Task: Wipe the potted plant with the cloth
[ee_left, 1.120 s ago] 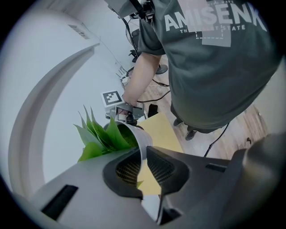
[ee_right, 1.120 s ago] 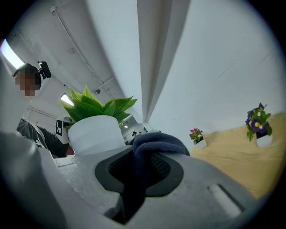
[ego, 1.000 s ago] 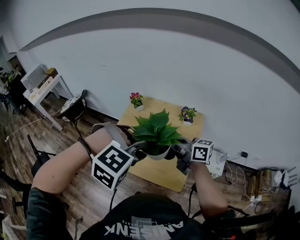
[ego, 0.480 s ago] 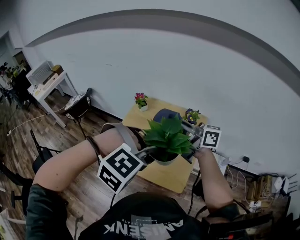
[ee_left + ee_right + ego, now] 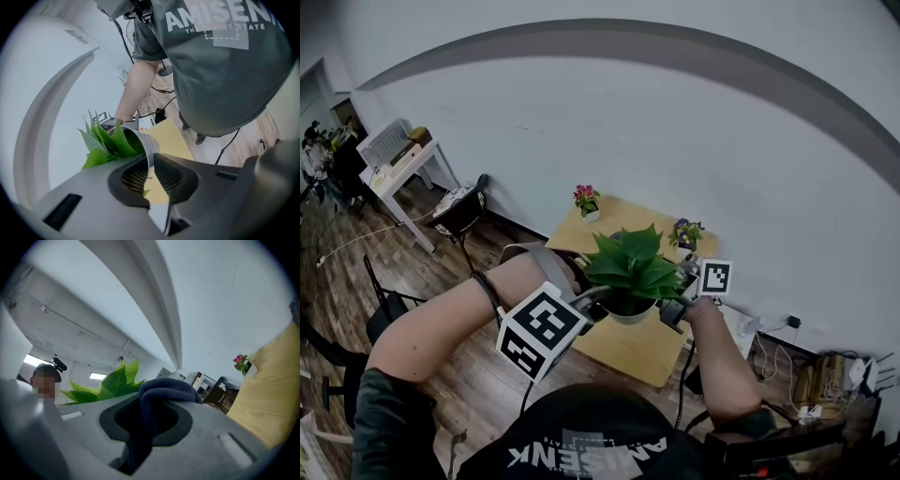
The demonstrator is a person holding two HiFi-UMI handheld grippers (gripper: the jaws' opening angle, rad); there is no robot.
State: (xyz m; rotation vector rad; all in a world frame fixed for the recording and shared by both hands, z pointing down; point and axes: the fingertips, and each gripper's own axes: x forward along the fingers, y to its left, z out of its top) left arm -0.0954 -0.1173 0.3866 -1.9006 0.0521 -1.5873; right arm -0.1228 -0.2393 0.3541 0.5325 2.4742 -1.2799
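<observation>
The leafy potted plant (image 5: 630, 270) is held up above the yellow wooden surface (image 5: 630, 354), its white pot rim pinched in the left gripper's (image 5: 150, 163) jaws. The right gripper's (image 5: 152, 420) jaws clamp a dark blue cloth (image 5: 164, 391) beside the leaves.

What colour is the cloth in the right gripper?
Dark blue cloth, best in right gripper view.

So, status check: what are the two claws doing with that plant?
Left gripper shut on rim of potted plant. Right gripper shut on blue cloth, beside the leaves. Pink-flowered pot and purple-flowered pot behind, clear.
</observation>
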